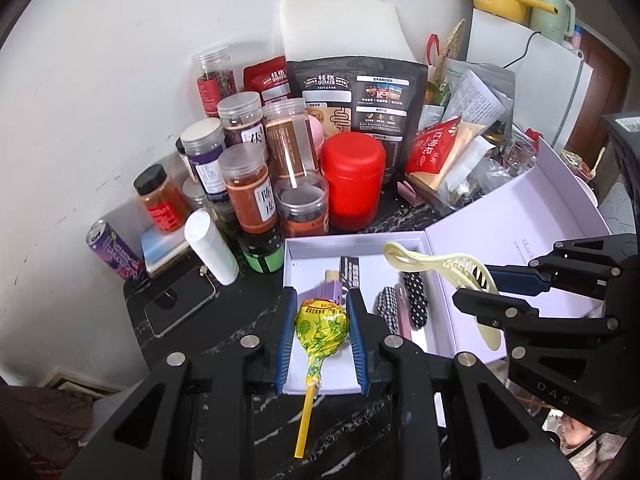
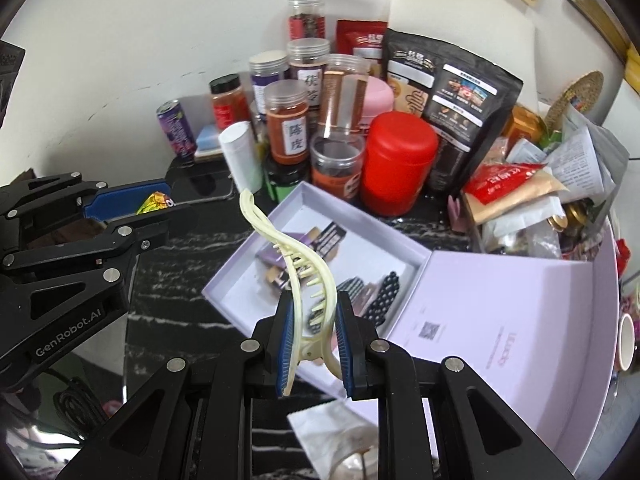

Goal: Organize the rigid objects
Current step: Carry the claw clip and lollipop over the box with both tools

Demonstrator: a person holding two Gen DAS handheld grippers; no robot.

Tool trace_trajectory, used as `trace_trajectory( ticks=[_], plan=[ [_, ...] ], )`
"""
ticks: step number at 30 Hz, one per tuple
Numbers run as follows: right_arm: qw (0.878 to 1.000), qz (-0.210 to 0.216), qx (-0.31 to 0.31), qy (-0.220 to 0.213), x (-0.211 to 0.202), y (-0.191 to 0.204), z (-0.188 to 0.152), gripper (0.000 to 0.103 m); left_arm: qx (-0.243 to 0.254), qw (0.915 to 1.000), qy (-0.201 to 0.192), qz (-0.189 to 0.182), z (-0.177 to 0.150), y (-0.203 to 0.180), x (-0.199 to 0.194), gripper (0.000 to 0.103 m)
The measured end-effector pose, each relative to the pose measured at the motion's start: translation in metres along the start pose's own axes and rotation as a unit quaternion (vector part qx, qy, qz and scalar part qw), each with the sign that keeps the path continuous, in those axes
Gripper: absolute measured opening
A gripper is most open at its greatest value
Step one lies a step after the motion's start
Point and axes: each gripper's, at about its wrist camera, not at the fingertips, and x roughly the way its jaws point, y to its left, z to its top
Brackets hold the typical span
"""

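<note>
Both loads look mid-delivery: the left gripper (image 1: 322, 322) clamps a lollipop (image 1: 320, 326) at the lilac box's (image 1: 316, 246) near edge, the right gripper (image 2: 314, 334) clamps a cream hair claw (image 2: 298, 276) above it, needing lowering and release.

An open lilac cardboard box (image 1: 424, 342) sat on the black marbled counter (image 1: 224, 340), its lid (image 1: 532, 220) lying open to the right. Jars clustered behind it, with a red plastic canister (image 1: 353, 180) nearest. A black smartphone (image 1: 181, 306) lay left of the box.
</note>
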Motion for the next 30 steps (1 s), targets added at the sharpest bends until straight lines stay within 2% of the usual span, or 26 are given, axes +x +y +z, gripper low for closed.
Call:
trace_trajectory(
  ticks=[13,20,30],
  plan=[
    [1.0,-0.017,0.003,-0.004,0.02,-0.03,0.029,0.02,0.002,1.0,0.004,-0.005,0.034,-0.002,0.043,0.025],
    [1.0,-0.026,0.009,0.008,0.041,-0.044,0.033,0.02,0.01,0.9997,0.022,-0.01,0.036,-0.005,0.077,0.025],
    [0.998,-0.025,0.041,0.039,0.082,-0.054,0.022,0.02,0.017,0.9981,0.057,-0.017,0.032,-0.005,0.124,0.025]
  ],
)
